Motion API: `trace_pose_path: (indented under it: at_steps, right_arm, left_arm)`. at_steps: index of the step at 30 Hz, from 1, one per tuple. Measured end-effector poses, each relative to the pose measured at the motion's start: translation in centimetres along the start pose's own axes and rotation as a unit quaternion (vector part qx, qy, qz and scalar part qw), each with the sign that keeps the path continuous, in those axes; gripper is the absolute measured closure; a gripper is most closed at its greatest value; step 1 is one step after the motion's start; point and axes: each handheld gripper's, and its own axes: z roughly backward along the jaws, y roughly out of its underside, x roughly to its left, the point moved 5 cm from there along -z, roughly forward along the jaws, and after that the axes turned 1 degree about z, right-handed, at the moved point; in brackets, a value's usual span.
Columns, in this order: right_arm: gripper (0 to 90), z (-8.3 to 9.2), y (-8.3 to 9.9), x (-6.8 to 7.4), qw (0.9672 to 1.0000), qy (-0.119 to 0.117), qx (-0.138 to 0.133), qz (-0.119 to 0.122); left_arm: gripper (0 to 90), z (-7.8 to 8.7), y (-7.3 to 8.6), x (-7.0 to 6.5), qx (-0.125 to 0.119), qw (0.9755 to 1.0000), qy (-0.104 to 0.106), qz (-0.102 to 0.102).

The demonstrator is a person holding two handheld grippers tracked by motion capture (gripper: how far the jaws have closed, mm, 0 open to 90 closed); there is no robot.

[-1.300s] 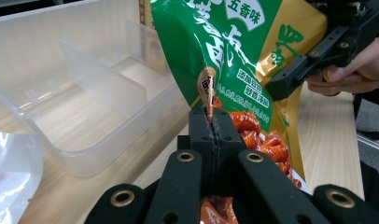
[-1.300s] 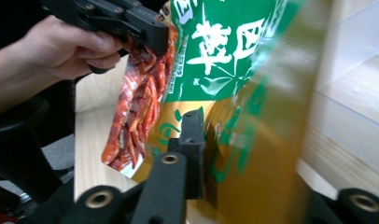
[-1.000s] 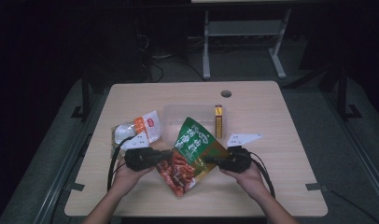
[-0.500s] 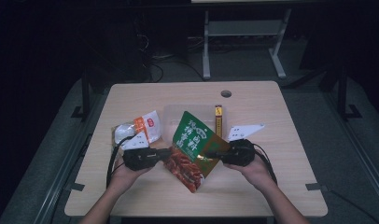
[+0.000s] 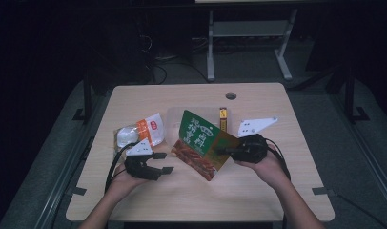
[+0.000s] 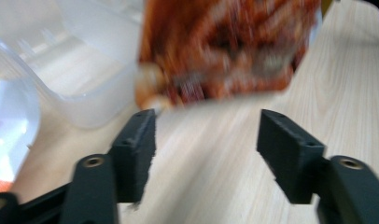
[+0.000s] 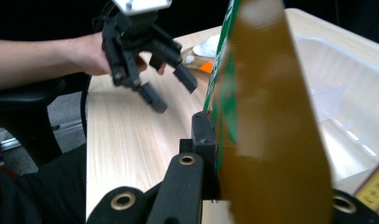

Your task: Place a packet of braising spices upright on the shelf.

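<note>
Holding green-and-orange foil snack pouch [image 5: 201, 143] clamped in right tool [image 5: 225, 151], above wooden counter [image 5: 258, 191] | left tool [image 5: 167, 162] jaws just opening, released, beside pouch's lower edge.

Looks like a lab or recording room: dim, dark walls, grey carpeted floor [image 5: 48, 157], one lit pale wood desk [image 5: 258, 191] with a cable hole near its far edge, a white metal stand [image 5: 249, 43] and loose cables [image 5: 158, 71] behind it.
</note>
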Motion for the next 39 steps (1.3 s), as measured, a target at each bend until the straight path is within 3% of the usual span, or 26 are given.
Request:
trace_pose_path:
  at_steps: [2, 20, 31, 39]
  right_arm:
    - [90.0, 0.4, -0.4, -0.2, 1.0000, 0.005, -0.004, -0.001]
    - [90.0, 3.4, -4.8, -2.7, 0.9963, 0.085, -0.009, -0.011]
    - [90.0, 2.4, -6.8, -5.0, 0.9903, 0.132, -0.004, -0.042]
    - [90.0, 1.2, -6.8, -6.7, 0.9861, 0.156, -0.002, -0.059]
  left_arm:
    - [31.0, 0.0, 0.2, 0.0, 0.006, 1.0000, -0.002, -0.006]
    - [23.3, -0.6, 0.9, -0.2, 0.019, 0.9998, 0.001, 0.008]
    - [20.3, -0.9, 1.0, -0.3, 0.022, 0.9997, 0.004, 0.014]
    - [19.2, -0.9, 1.0, -0.4, 0.024, 0.9996, 0.005, 0.014]
